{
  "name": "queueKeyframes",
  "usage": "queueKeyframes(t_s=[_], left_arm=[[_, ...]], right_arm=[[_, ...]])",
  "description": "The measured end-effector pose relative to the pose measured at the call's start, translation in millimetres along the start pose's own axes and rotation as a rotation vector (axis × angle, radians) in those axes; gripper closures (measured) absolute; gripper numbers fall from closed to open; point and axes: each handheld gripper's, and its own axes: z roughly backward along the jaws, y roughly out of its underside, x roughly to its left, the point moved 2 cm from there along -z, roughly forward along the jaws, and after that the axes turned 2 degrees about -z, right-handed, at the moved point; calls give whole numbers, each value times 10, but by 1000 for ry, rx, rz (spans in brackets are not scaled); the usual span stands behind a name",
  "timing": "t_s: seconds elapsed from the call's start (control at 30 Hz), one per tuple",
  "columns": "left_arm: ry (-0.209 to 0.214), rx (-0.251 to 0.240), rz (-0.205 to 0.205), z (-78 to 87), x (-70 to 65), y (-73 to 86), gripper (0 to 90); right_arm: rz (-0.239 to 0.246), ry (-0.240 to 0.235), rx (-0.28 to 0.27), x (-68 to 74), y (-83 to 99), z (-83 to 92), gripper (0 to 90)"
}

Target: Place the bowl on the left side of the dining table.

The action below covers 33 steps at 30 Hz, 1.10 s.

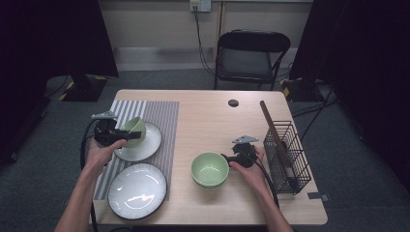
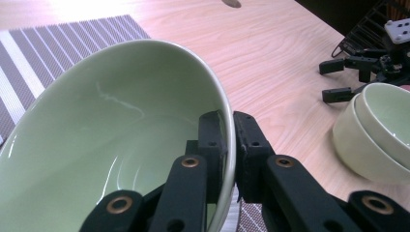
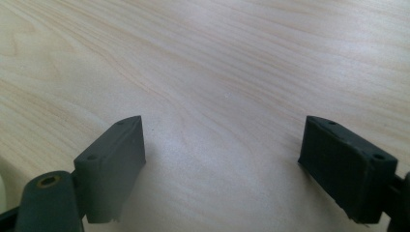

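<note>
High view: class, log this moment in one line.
left gripper: shut on green bowl rim | right gripper: open, empty | bowl stack: on table

I count three green bowls: one (image 1: 135,129) pinched by its rim, and two stacked (image 1: 209,170) on my surface (image 1: 212,121). Two white plates (image 1: 137,190) lie on one striped mat (image 1: 162,118). One wire rack (image 1: 286,157) holds one wooden stick (image 1: 270,123). One folding chair (image 1: 251,55) stands beyond.

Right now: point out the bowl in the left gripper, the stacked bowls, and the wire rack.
held green bowl (image 2: 106,140), left gripper view, on its inner wall.
stacked green bowls (image 1: 209,168), high view, inside of the top bowl.
wire rack (image 1: 290,166), high view, on its side mesh.
</note>
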Motion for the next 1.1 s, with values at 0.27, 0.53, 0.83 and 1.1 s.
queueKeyframes(t_s=[0.27, 0.53, 0.83, 1.1], left_arm=[[-41, 28, 4, -65, 83, 71, 830], [-42, 18, 10, -107, 103, 100, 831], [-47, 38, -24, -225, 43, 132, 829], [-35, 42, -34, -290, 23, 204, 810]], right_arm=[[1, -2, 0, 0, 0, 0, 158], [0, 0, 0, -1, 0, 0, 158], [0, -1, -1, 0, 0, -1, 158], [0, -1, -1, 0, 0, -1, 158]])
